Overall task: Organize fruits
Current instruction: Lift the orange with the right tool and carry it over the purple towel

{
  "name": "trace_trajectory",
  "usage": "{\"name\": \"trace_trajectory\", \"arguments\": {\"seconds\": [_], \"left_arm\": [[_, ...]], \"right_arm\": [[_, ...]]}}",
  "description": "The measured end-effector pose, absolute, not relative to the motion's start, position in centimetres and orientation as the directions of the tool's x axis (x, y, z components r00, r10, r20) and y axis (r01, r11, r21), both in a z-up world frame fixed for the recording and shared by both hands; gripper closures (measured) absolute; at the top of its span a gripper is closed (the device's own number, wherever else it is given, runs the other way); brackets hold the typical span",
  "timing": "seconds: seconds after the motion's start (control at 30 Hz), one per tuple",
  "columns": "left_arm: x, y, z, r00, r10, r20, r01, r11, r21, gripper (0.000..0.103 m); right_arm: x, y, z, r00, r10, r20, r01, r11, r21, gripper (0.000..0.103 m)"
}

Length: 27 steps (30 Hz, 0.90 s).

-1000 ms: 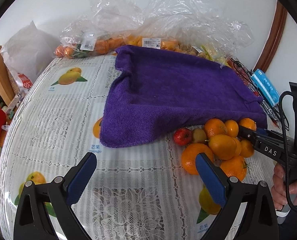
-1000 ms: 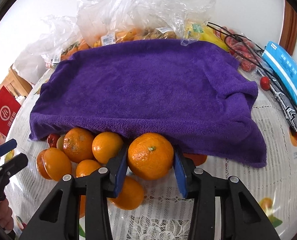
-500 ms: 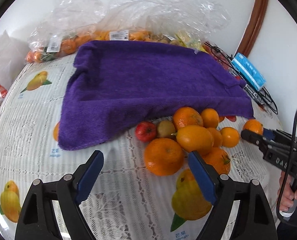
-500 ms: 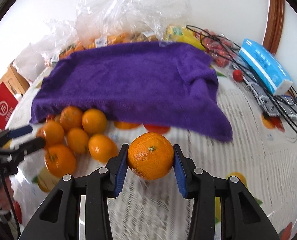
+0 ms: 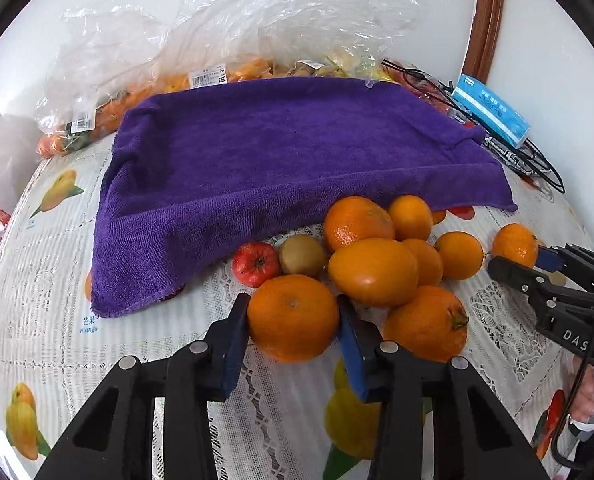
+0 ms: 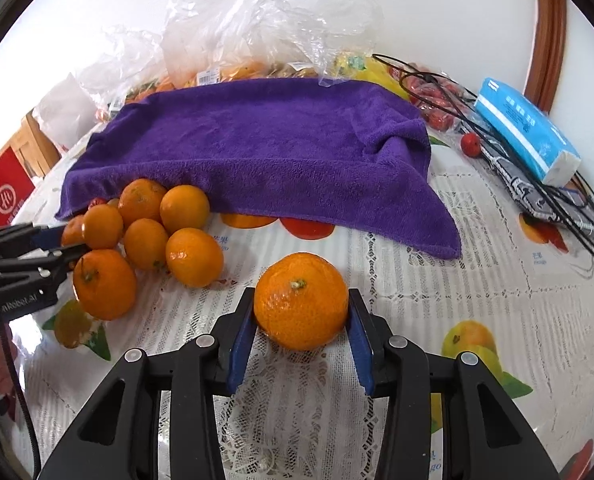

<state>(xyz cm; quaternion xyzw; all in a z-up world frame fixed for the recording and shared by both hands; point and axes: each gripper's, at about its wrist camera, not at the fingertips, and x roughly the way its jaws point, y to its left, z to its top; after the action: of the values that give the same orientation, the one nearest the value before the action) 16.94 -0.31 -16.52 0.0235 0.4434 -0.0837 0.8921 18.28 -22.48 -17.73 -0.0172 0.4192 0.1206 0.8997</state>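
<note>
1. My left gripper (image 5: 294, 338) has its blue pads (image 5: 232, 346) pressed against both sides of a big orange (image 5: 293, 317) at the near edge of the fruit pile (image 5: 381, 264); it's clamped on.
2. That pile sits on the lace tablecloth (image 5: 49, 280) just in front of the purple towel (image 5: 281, 160), with a small red fruit (image 5: 256, 265) and a greenish-brown one (image 5: 301, 255) tucked at its left.
3. My right gripper (image 6: 301, 330) brackets a second orange (image 6: 301, 300), which sits apart from the pile, on the cloth.
4. On the right I cannot tell whether the pads are squeezing or only flanking it; the fruit looks to be resting on the table.
5. Behind the towel: plastic bags (image 6: 257, 20) of fruit, and a blue tissue pack (image 6: 527, 130) off right.
</note>
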Motion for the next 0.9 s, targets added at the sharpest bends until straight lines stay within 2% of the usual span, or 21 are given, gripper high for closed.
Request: {"name": "trace_trajectory", "arguments": {"seconds": [0.13,0.63,0.9], "left_arm": [[16.7,0.6,-16.4,0.581,-0.152,-0.799,0.152,0.985,-0.077,0.064],[12.8,3.4,-14.3,0.607,-0.132,-0.784,0.084,0.991,-0.102,0.064],[11.5,3.3,-11.5,0.636,-0.152,-0.756,0.077,0.988,-0.134,0.064]], "right_arm": [[18.2,-22.7,-17.6,0.621,0.2,-0.758,-0.219,0.973,0.078,0.06],[15.0,-22.3,-16.7,0.627,0.152,-0.764,-0.162,0.985,0.063,0.06],[13.5,-22.4,-13.9,0.652,0.167,-0.74,-0.156,0.984,0.085,0.06]]}}
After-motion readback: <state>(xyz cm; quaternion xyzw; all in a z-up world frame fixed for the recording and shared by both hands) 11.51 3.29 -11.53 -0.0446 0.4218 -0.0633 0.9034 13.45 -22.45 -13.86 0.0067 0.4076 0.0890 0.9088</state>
